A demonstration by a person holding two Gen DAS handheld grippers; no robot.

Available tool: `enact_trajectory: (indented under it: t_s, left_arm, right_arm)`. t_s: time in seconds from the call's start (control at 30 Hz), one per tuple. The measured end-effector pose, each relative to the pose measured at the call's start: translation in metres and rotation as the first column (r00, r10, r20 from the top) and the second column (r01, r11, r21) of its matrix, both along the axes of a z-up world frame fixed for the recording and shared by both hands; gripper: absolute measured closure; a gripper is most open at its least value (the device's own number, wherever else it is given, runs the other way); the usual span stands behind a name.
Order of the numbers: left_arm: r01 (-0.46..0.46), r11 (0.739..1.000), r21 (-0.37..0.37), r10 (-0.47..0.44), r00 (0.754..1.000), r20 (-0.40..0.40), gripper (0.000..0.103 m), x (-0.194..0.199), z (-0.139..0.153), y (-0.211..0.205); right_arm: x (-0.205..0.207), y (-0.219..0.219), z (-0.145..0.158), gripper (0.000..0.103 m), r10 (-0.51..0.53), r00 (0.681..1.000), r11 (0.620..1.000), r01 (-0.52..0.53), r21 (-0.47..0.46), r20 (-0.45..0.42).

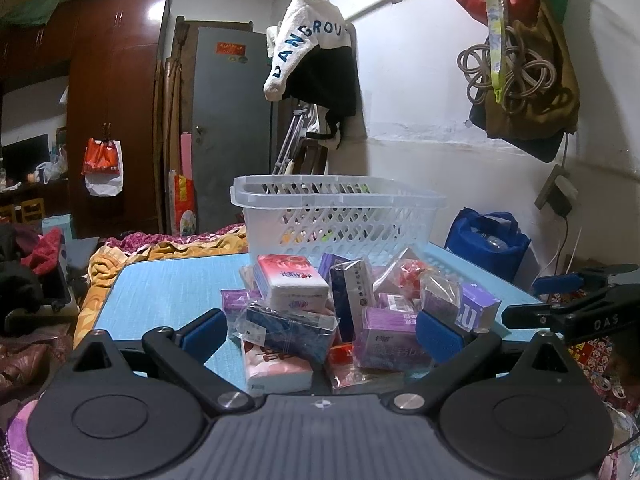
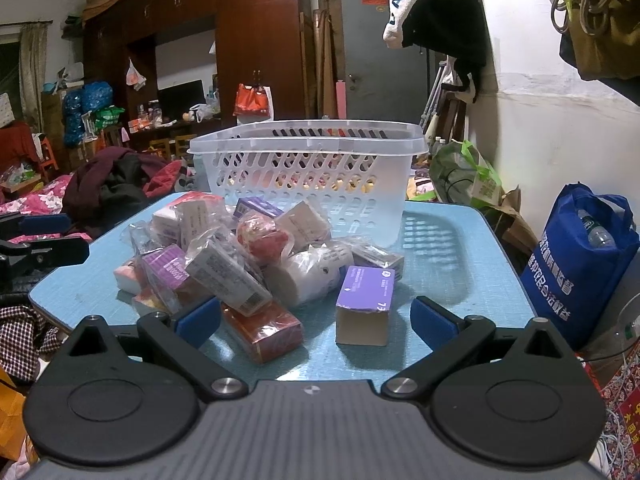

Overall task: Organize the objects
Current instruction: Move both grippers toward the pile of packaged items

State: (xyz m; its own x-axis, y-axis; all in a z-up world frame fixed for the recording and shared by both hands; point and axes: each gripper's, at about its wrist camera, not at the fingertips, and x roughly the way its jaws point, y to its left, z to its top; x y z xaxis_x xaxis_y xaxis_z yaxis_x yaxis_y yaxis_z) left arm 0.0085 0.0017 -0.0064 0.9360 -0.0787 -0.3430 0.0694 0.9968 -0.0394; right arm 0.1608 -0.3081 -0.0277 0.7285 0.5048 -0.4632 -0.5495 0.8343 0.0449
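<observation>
A heap of small packets and boxes [image 1: 328,312] lies on a light blue table [image 1: 168,296], in front of a clear plastic basket [image 1: 340,216]. My left gripper [image 1: 320,336] hovers open at the near side of the heap, its blue pads either side of wrapped packets without pressing them. In the right wrist view the same heap [image 2: 240,256] sits left of centre before the basket [image 2: 308,176]. My right gripper [image 2: 316,322] is open. A purple box [image 2: 366,300] stands between its pads, apart from both, and a red box [image 2: 264,330] lies by the left pad.
A blue tote bag [image 2: 584,256] stands right of the table [image 2: 460,272], near a white wall with hanging bags and cords [image 1: 516,68]. A bed with blankets [image 1: 132,248] and clothes lies left. The right gripper's fingers [image 1: 576,304] show at the left view's right edge.
</observation>
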Motion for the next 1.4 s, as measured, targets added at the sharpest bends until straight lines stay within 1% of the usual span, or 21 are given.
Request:
enact_trajectory:
  t_s: [0.2, 0.43, 0.57, 0.67, 0.73, 0.83, 0.93, 1.17, 1.4]
  left_arm:
    - [-0.005, 0.999, -0.037, 0.004, 1.0, -0.016, 0.001, 0.002, -0.002, 0.003]
    - [-0.014, 1.0, -0.026, 0.013, 1.0, -0.018, 0.001, 0.002, -0.003, 0.002]
    - [-0.021, 0.999, -0.026, 0.02, 1.0, -0.019, 0.001, 0.002, -0.004, 0.0]
    - [-0.033, 0.999, -0.024, 0.033, 0.999, -0.023, 0.001, 0.004, -0.005, -0.001]
    - [-0.046, 0.999, -0.019, 0.045, 0.999, -0.022, 0.001, 0.004, -0.005, -0.002]
    - [-0.051, 0.999, -0.016, 0.051, 0.998, -0.022, 0.001, 0.004, -0.006, -0.001]
    - [-0.058, 0.998, -0.018, 0.057, 0.998, -0.023, 0.001, 0.004, -0.006, 0.0]
    - [-0.07, 0.997, -0.024, 0.069, 0.997, -0.027, 0.001, 0.005, -0.007, 0.001]
    - [-0.071, 0.997, -0.017, 0.071, 0.997, -0.034, 0.001, 0.006, -0.009, -0.001]
  right_arm:
    - [0.0, 0.0, -0.001, 0.0, -0.011, 1.0, 1.0, 0.011, -0.001, 0.003]
    - [0.0, 0.0, -0.001, 0.0, -0.05, 0.999, 0.999, 0.05, -0.011, 0.016]
    - [-0.001, 0.005, 0.0, 0.0, -0.133, 0.99, 0.99, 0.135, -0.032, 0.051]
    - [-0.004, 0.011, 0.001, 0.0, -0.214, 0.973, 0.975, 0.219, -0.044, 0.088]
    - [-0.005, 0.017, 0.0, 0.0, -0.243, 0.965, 0.967, 0.25, -0.055, 0.102]
    - [-0.002, 0.02, -0.001, 0.0, -0.235, 0.97, 0.971, 0.237, -0.036, 0.065]
    - [0.0, 0.023, -0.003, 0.0, -0.225, 0.974, 0.973, 0.226, -0.045, 0.024]
    - [-0.004, 0.027, -0.007, 0.0, -0.225, 0.974, 0.972, 0.226, -0.059, 0.021]
    - [-0.003, 0.026, -0.007, 0.0, -0.215, 0.976, 0.975, 0.216, -0.049, 0.019]
